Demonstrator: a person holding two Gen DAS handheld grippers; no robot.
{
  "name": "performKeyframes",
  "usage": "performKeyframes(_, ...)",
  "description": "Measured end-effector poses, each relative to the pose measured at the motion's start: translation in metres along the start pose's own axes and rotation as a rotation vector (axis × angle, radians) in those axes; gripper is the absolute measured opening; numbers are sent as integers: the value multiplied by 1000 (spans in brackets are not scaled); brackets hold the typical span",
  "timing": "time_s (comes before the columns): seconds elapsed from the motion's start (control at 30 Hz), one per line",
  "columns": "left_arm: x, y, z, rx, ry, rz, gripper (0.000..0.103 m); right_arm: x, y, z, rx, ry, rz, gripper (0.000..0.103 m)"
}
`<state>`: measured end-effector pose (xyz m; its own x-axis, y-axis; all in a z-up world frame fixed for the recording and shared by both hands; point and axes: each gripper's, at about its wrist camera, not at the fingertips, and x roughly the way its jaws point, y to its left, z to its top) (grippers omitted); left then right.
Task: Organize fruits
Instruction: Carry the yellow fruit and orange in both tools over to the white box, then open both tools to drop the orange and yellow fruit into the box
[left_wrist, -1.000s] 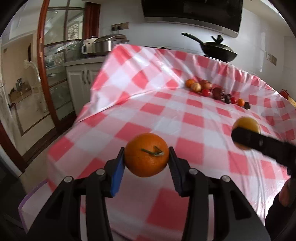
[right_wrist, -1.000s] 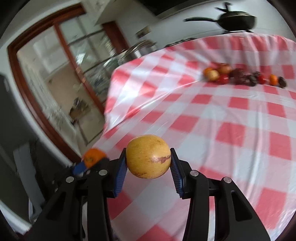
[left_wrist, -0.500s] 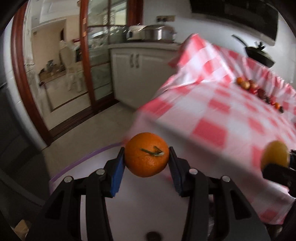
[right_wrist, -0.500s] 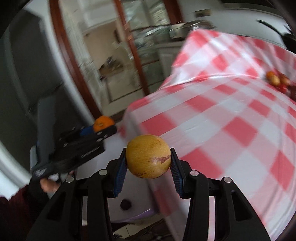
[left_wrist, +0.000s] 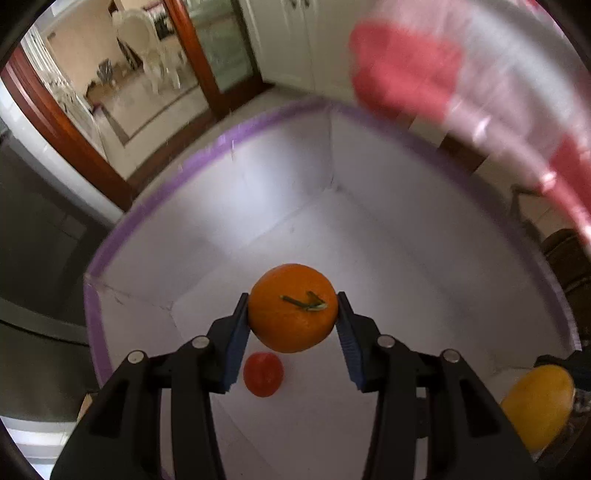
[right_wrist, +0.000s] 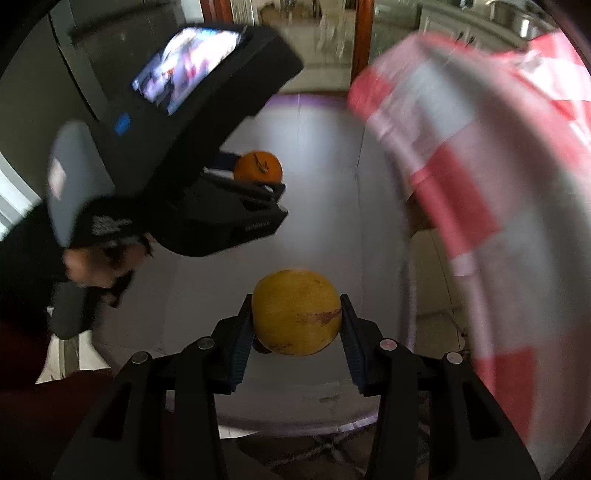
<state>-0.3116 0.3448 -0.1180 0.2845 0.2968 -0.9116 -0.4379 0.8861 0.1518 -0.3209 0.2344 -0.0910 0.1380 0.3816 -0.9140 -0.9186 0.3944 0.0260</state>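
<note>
**Q:** So, left wrist view: what is gripped?

**A:** Left gripper (left_wrist: 293, 321) is closed on an orange (left_wrist: 293, 307), held between the blue pads (left_wrist: 236, 341) above a white box (left_wrist: 258, 184) with a purple rim. The stem faces the camera, its stalk lying roughly crosswise between the pads. A small red fruit (left_wrist: 263, 373) lies on the box floor just below. A yellow fruit (left_wrist: 537, 404) shows at lower right.

**Q:** Right wrist view?

**A:** Right gripper (right_wrist: 295, 325) clamps the yellow fruit (right_wrist: 296, 312) over the same box (right_wrist: 314, 221); it is near-round, slightly wider across the fingers, a brown scar low on its right. The orange (right_wrist: 258, 167) sits beyond, in the left gripper (right_wrist: 255, 184). A checked cloth (right_wrist: 480, 184) hangs at right, blurred.
</note>
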Motion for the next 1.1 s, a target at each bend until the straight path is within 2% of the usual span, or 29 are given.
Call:
performKeyframes(0.13,22,9,3,-10,61,14,46,32,1,13,12,89,-9,44)
performKeyframes(0.27,33,15,7,-18,82,28,46,57,0,29,54,168,-18,44)
performKeyframes(0.5,54,20,8,-35,127,26,47,77,-14,34,102,230,-14,45)
performKeyframes(0.63,55,21,9,-43,120,36,50,72,-15,33,103,207,0,47)
performKeyframes(0.7,51,21,10,-47,109,43,63,67,-17,35,107,187,13,52)
performKeyframes(0.8,43,24,14,-49,87,50,75,53,-19,35,116,151,45,58)
performKeyframes(0.9,35,24,14,-41,67,70,80,34,-19,32,88,109,42,60)
performKeyframes(1.1,16,25,19,-40,29,86,81,-14,-22,25,78,33,121,60)
